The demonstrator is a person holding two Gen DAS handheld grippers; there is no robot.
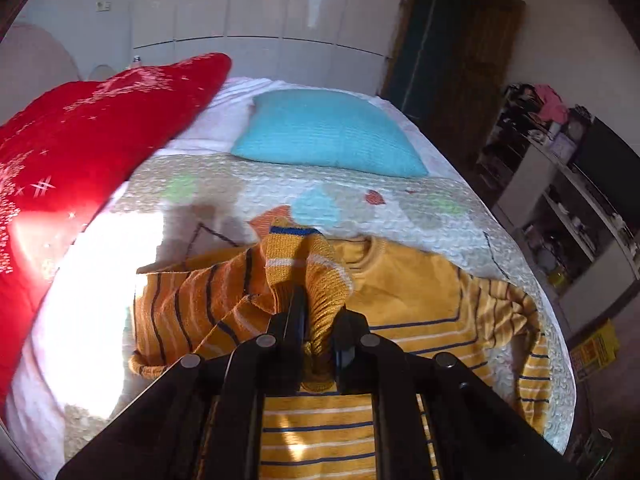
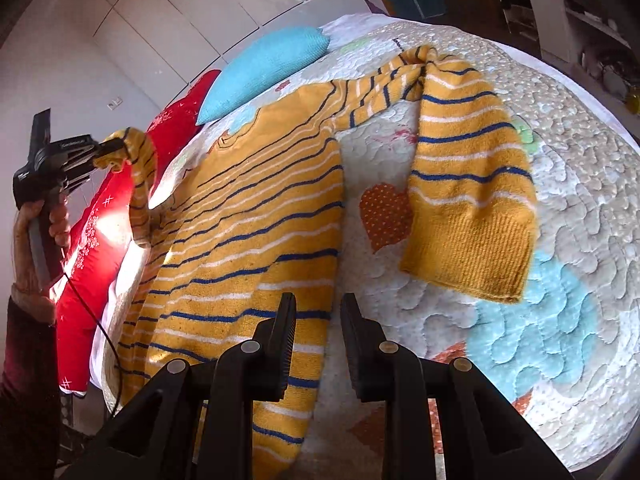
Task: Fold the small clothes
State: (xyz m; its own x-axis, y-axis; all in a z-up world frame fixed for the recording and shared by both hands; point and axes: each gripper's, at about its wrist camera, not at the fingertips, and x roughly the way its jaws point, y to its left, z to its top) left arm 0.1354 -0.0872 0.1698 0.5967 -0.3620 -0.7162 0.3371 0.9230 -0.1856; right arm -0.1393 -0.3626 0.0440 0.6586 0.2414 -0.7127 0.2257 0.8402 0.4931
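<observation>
Mustard striped sweater (image 2: 256, 216) flat on bed (image 2: 580, 168). Left claw (image 1: 318, 320) clamped on lifted sleeve (image 1: 296, 264); right claw (image 2: 318, 316) parted, empty, over hem, far sleeve (image 2: 472, 168) ahead-right.

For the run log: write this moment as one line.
left gripper: shut on sleeve, lifted | right gripper: open over sweater | bed

The left wrist view looks along its fingers from just above the bed (image 1: 448, 216), facing the blue pillow (image 1: 328, 132) and wardrobe. The right wrist view looks down from beside it, close. The 2 views share the striped sweater (image 2: 260, 216).
</observation>
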